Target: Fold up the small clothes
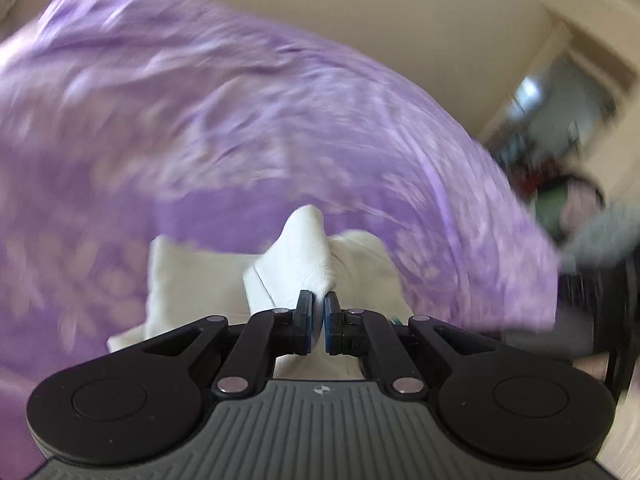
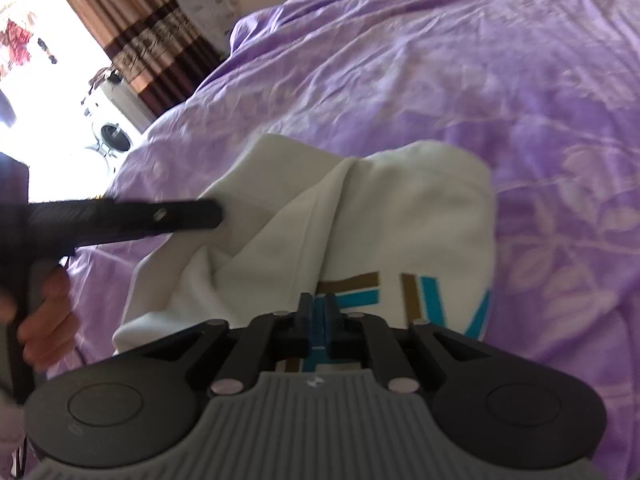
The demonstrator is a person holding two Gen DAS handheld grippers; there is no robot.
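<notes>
Left gripper point(image 1: 319, 304): fingers pinched tight on a raised fold of the white garment point(image 1: 292, 256), which peaks just ahead of the fingertips.
Right gripper point(image 2: 319, 308): fingers closed on the garment's edge, beside the teal and brown printed letters point(image 2: 416, 300).
White garment: lies crumpled on the purple floral bedspread point(image 2: 440, 80), partly folded over itself.
Left-hand view: heavily blurred.
Person's hand point(image 2: 48, 312): grips the left gripper's handle at the right-hand view's left edge.
Background: striped brown curtain point(image 2: 140, 32) beside a bright window.
</notes>
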